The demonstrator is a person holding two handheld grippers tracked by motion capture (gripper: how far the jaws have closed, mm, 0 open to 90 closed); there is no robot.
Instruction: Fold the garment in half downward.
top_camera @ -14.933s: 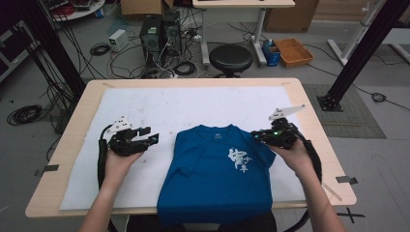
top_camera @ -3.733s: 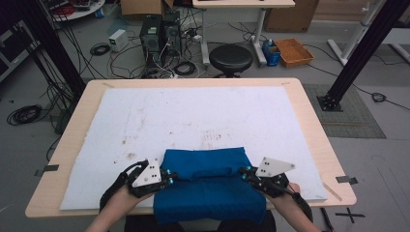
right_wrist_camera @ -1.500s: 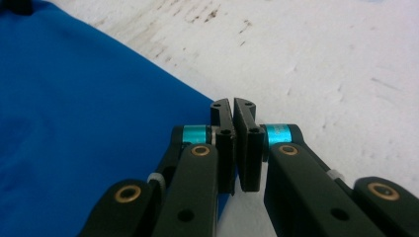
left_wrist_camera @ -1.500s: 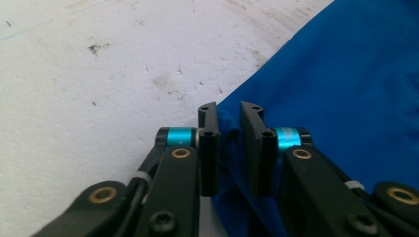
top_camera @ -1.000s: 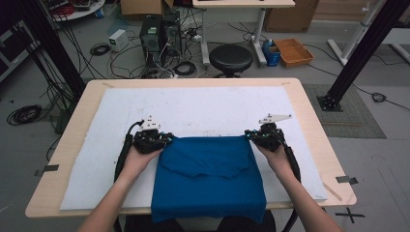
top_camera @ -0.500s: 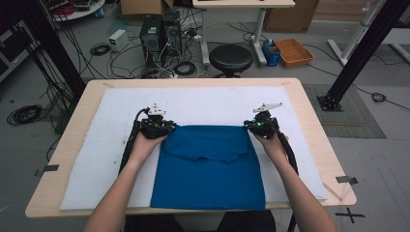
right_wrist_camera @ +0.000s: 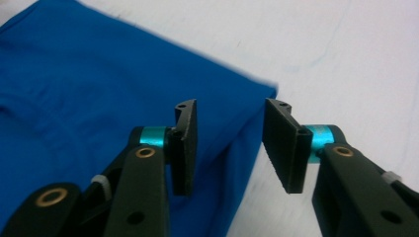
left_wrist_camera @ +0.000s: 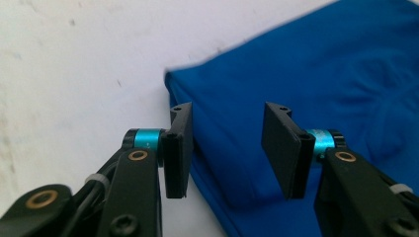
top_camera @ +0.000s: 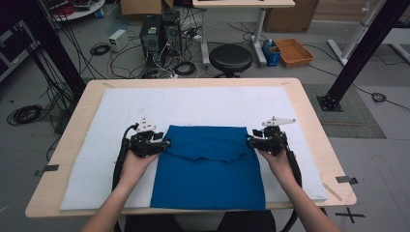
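The high view looks forward and down from above the person's side, taking in the whole tabletop (top_camera: 309, 121). Each claw view sits close behind its own jaws, low over the blue shirt (top_camera: 208, 166), whose far corners both share with the high view.

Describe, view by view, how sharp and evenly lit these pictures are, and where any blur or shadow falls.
High view: evenly lit, mildly soft; faint shadows beside the blue shirt. Left gripper view: jaws sharp, the shirt's far corner smeared, a dark shadow under its folded edge. Right gripper view: the shirt's corner blurs likewise, and the white mat looks washed out and hazy.
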